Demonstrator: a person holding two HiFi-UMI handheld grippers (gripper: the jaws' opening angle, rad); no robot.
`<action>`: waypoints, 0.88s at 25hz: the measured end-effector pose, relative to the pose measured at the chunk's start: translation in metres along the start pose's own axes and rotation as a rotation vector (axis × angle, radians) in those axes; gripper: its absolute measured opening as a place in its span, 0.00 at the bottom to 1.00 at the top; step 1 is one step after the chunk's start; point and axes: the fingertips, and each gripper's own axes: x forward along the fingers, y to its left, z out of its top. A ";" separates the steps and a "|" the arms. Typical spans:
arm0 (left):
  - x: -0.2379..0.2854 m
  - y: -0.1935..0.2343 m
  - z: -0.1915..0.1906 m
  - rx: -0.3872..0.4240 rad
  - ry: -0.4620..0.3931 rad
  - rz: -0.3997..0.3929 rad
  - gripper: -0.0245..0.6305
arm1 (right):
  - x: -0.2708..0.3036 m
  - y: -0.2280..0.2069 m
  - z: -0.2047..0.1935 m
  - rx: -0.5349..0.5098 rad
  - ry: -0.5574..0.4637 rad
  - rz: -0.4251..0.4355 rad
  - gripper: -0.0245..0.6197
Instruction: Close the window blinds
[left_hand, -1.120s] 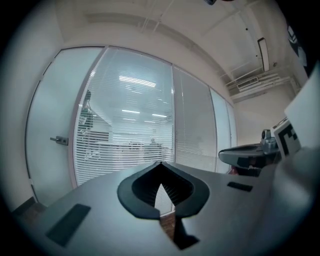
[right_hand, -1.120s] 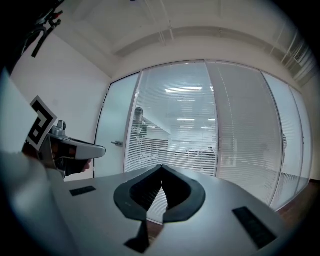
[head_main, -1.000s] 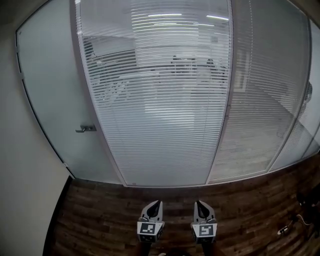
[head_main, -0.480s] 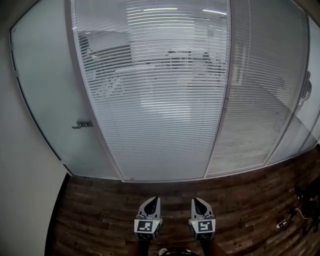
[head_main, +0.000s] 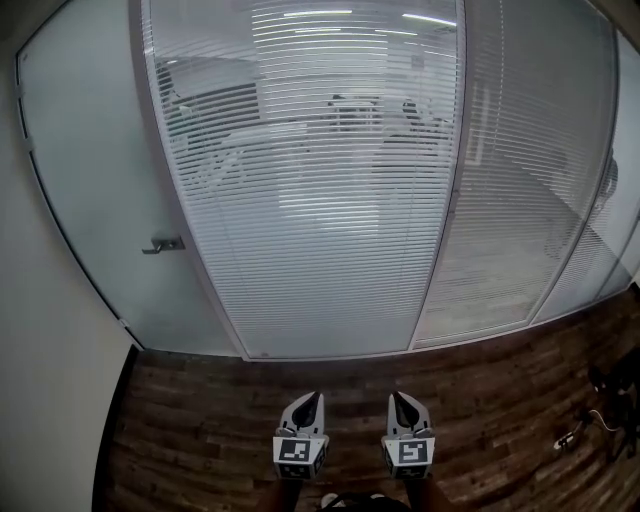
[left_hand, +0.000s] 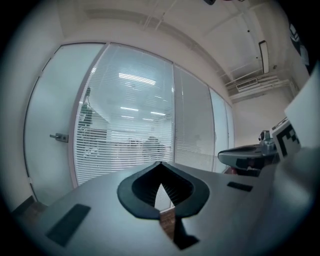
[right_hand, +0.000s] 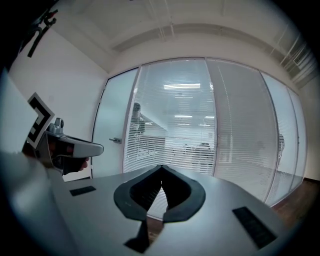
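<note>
White slatted window blinds (head_main: 310, 200) hang behind a glass wall ahead, their slats tilted so the office behind shows through. The same blinds (left_hand: 130, 135) (right_hand: 175, 130) fill the middle of both gripper views. My left gripper (head_main: 312, 397) and right gripper (head_main: 397, 396) are held side by side low in the head view, well short of the glass, pointing at it. Both have their jaws together at the tips with nothing between them. No cord or wand for the blinds is visible.
A frosted glass door with a metal handle (head_main: 162, 244) stands left of the blinds. More blind-covered panes (head_main: 530, 190) run to the right. Dark wood flooring (head_main: 200, 420) lies below, with cables and small items (head_main: 590, 420) at the right edge.
The view has shifted slightly, so the glass wall sits a little further left and up in the picture. Both grippers stay side by side and shut.
</note>
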 end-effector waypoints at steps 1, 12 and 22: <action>0.000 0.000 -0.001 -0.002 0.006 0.001 0.03 | -0.001 -0.001 -0.001 0.006 0.008 -0.011 0.04; 0.040 -0.003 -0.002 0.040 0.018 -0.016 0.03 | 0.017 -0.035 -0.024 0.045 0.037 -0.077 0.04; 0.103 -0.016 0.011 0.027 0.008 -0.040 0.03 | 0.077 -0.066 -0.007 0.055 -0.006 -0.038 0.04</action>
